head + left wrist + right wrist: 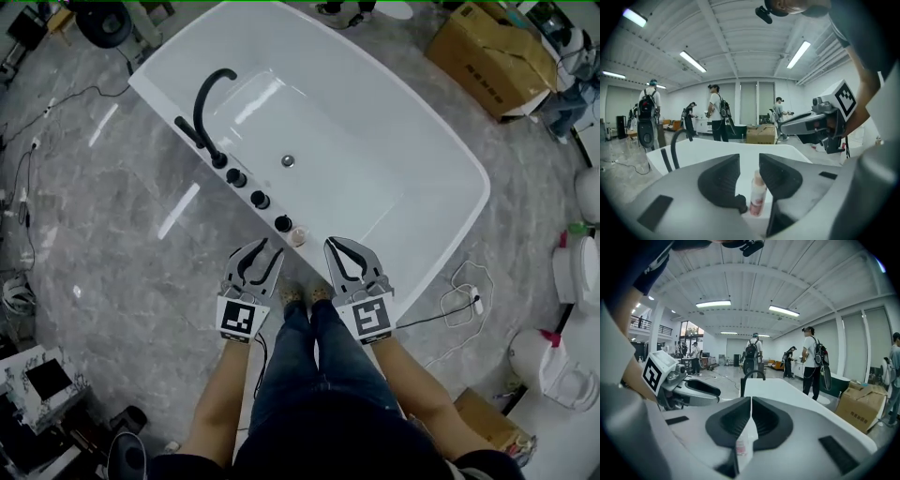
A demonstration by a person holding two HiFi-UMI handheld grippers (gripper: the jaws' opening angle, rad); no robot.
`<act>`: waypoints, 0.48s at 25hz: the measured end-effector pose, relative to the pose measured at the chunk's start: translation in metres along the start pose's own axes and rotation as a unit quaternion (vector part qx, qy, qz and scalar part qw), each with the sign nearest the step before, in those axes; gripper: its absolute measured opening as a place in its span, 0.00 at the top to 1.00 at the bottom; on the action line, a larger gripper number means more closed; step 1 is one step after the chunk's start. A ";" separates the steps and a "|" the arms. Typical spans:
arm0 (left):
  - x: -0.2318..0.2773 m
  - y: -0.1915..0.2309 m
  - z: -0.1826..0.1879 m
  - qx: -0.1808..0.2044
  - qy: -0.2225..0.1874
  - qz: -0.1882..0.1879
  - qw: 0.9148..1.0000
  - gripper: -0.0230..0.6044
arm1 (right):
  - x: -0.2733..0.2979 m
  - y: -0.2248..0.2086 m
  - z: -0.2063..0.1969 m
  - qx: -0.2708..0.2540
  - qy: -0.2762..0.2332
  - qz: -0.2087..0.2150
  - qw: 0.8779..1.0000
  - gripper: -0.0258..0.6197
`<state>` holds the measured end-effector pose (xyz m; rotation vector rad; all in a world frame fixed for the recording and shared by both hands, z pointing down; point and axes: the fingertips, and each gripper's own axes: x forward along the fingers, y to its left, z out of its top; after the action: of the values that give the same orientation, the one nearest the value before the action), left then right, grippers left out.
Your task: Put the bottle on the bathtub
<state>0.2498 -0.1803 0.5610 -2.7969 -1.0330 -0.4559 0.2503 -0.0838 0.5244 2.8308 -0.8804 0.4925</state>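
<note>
Bottle stands upright on near rim of bathtub, just beside last black knob, in line with faucet. Left gripper hovers short of rim, jaws apart, gripping nothing; bottle shows through gap, beyond tips. Right gripper alongside, jaws closed tip to tip, empty. Person's legs directly below both.

A cardboard box sits on grey marble floor.
</note>
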 end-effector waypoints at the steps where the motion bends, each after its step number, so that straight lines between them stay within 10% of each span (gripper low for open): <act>1: -0.009 0.002 0.017 0.006 -0.006 0.015 1.000 0.76 | -0.007 0.001 0.013 -0.003 -0.008 0.000 1.000 0.92; 4: -0.037 0.009 0.069 0.007 -0.044 0.053 0.998 0.91 | -0.024 0.003 0.050 -0.015 -0.025 -0.006 1.000 0.92; 12: -0.090 0.015 0.171 -0.002 -0.083 0.121 0.989 0.93 | -0.053 0.002 0.149 -0.050 -0.087 -0.021 0.995 0.92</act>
<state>0.2355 -0.2091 0.3698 -2.9523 -0.7029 -0.1992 0.2480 -0.0903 0.3660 2.8256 -0.8467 0.1911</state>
